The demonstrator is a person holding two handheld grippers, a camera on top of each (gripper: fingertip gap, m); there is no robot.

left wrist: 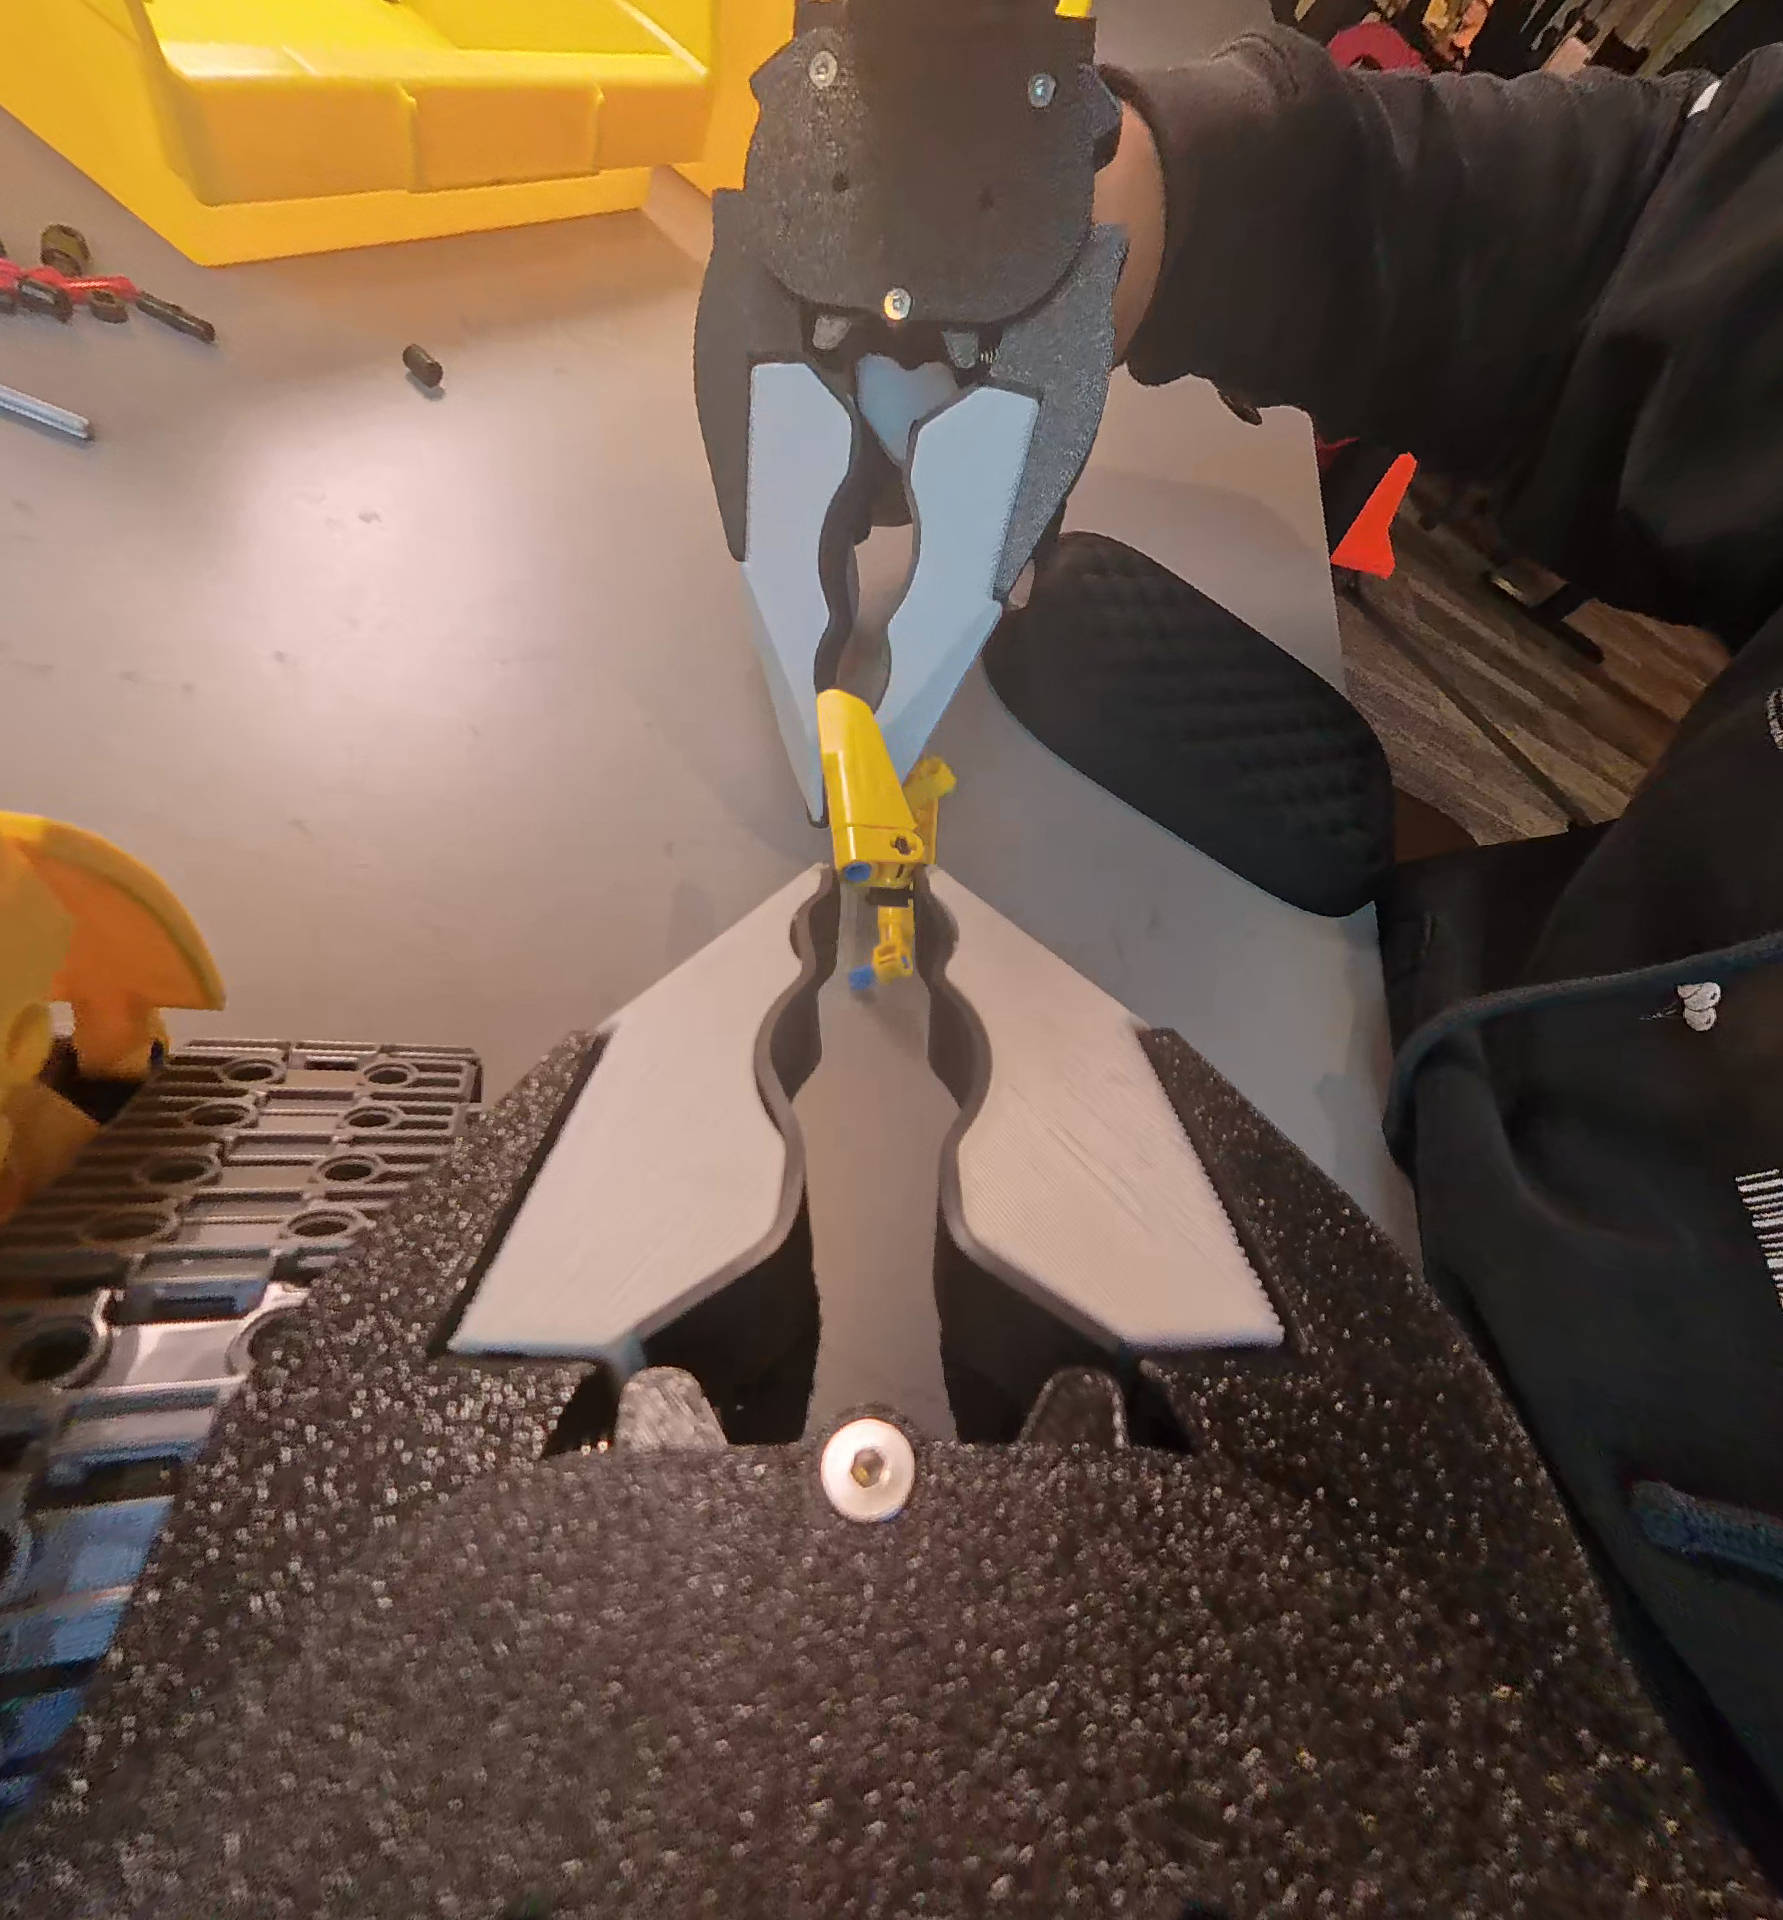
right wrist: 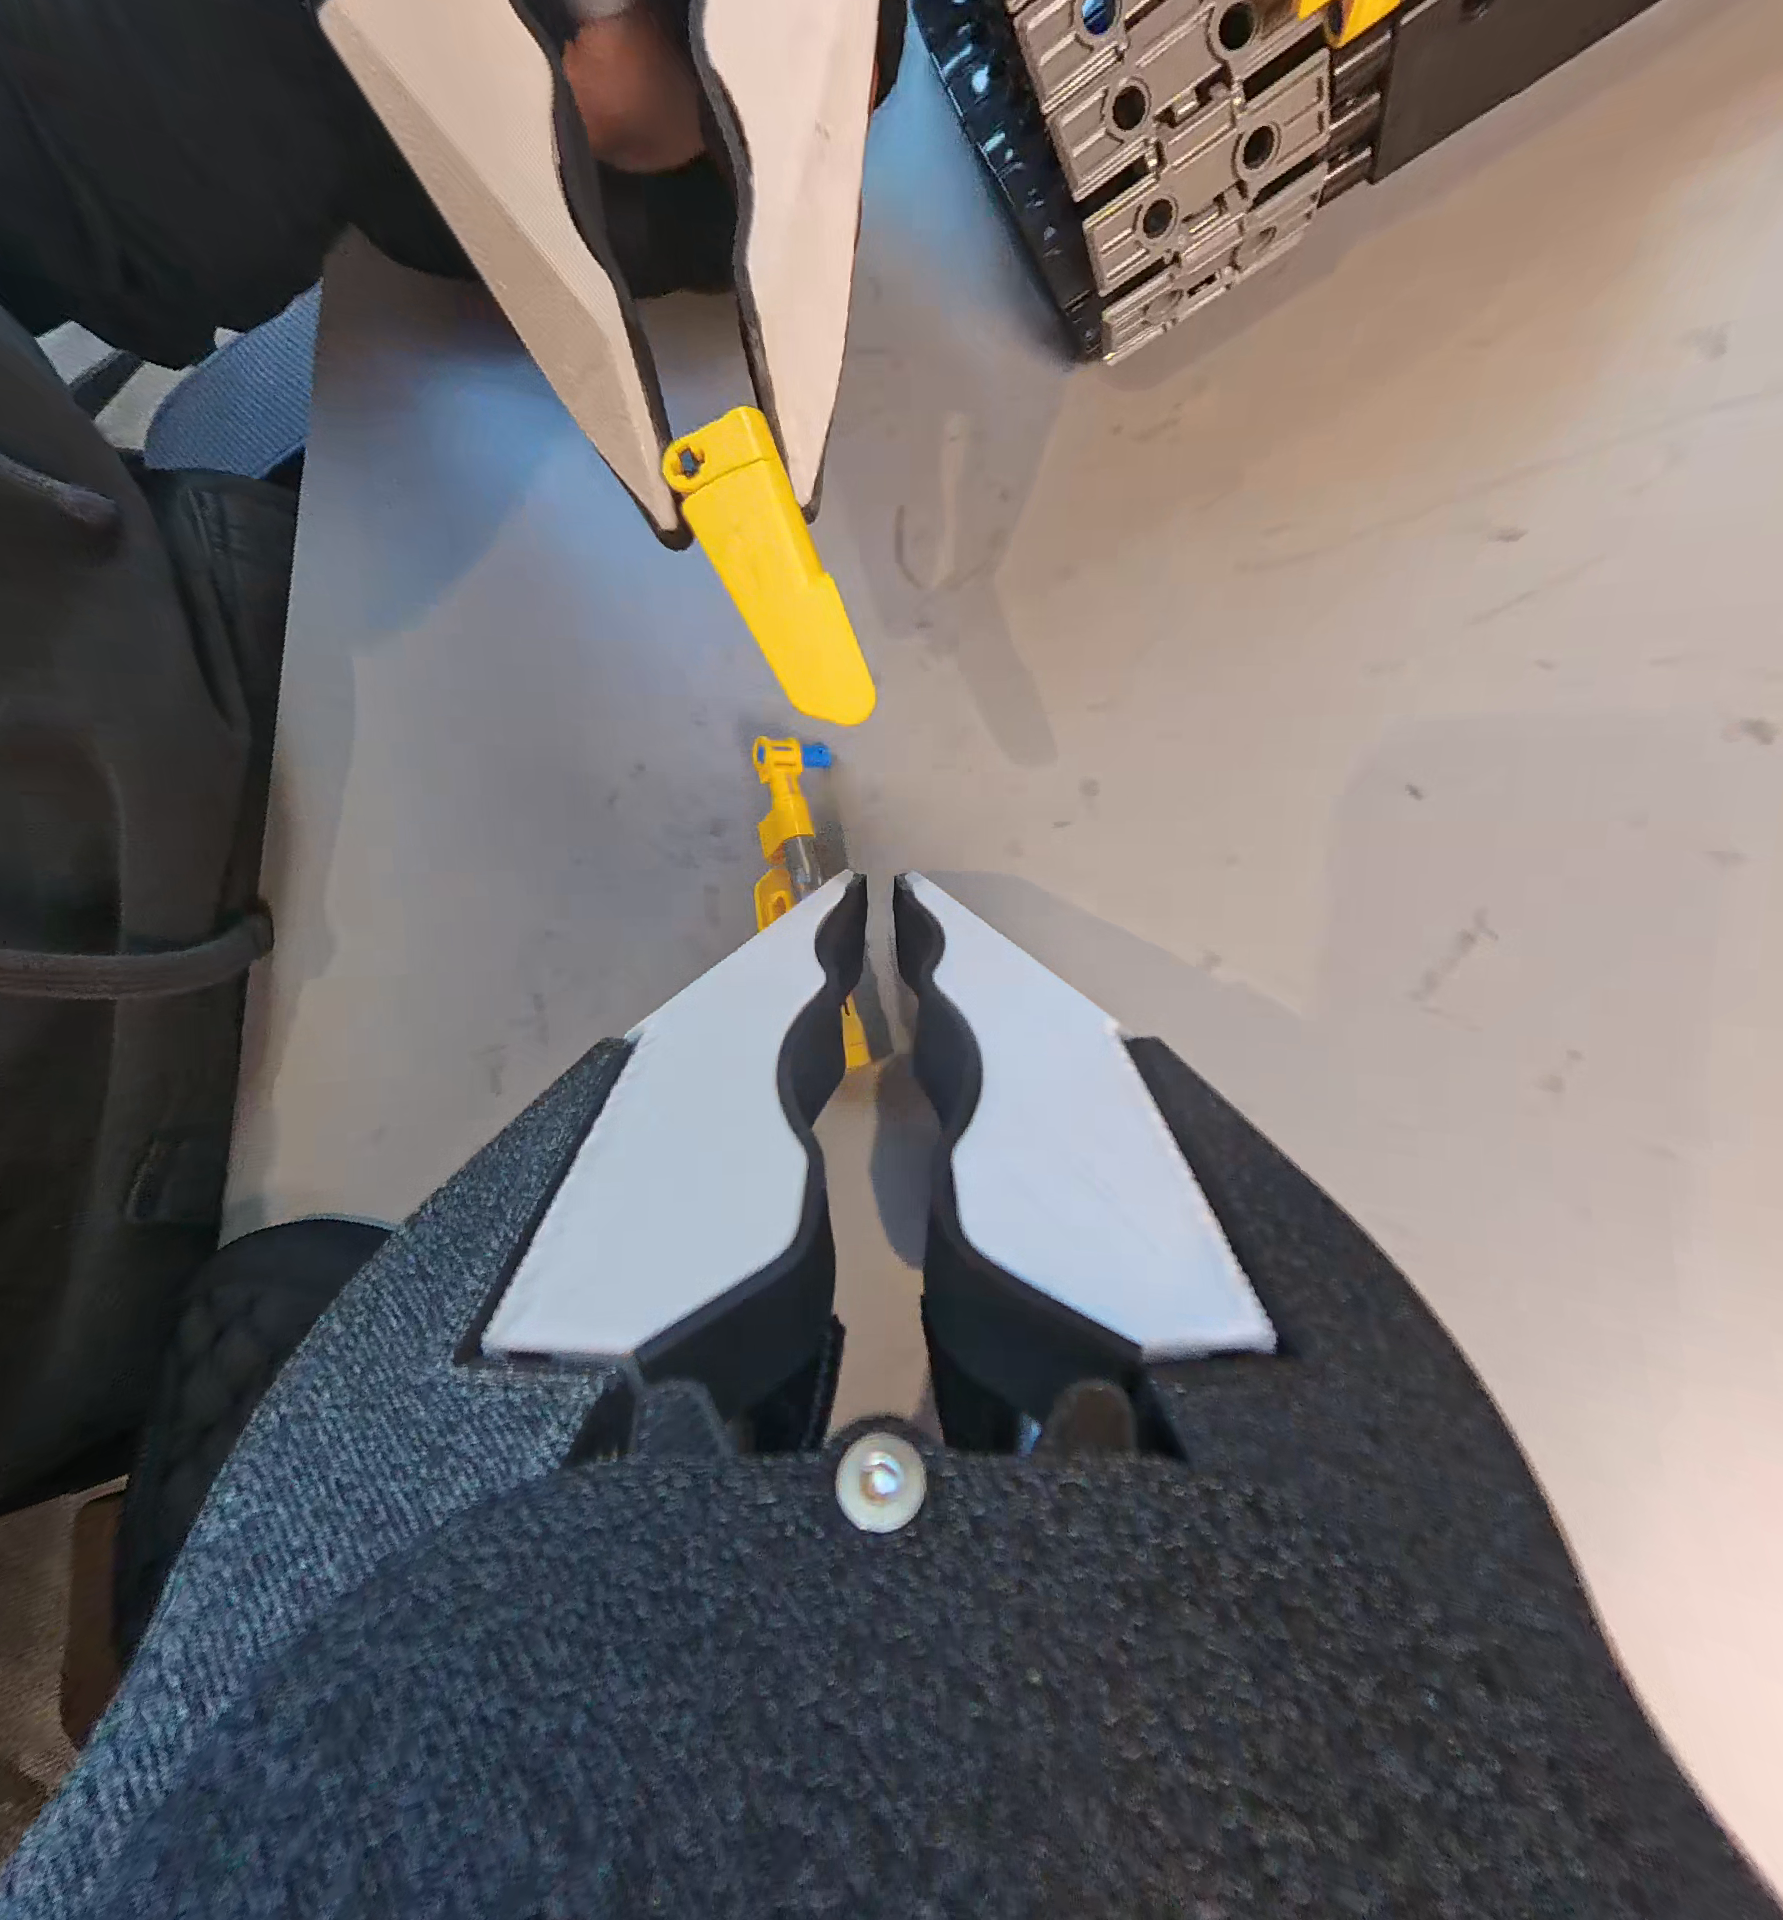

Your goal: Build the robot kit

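Jutting from the left hand-held gripper (left wrist: 871, 883), a pinched yellow panel (left wrist: 861, 774).

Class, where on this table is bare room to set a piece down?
Free: the bare table bordered by loose red-black parts, the grey holed plate and the grippers. Crowded: where left gripper and right gripper meet at the yellow panel.

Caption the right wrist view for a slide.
Right gripper pinching a small yellow rod piece, facing the left gripper that holds a yellow panel over a grey table.
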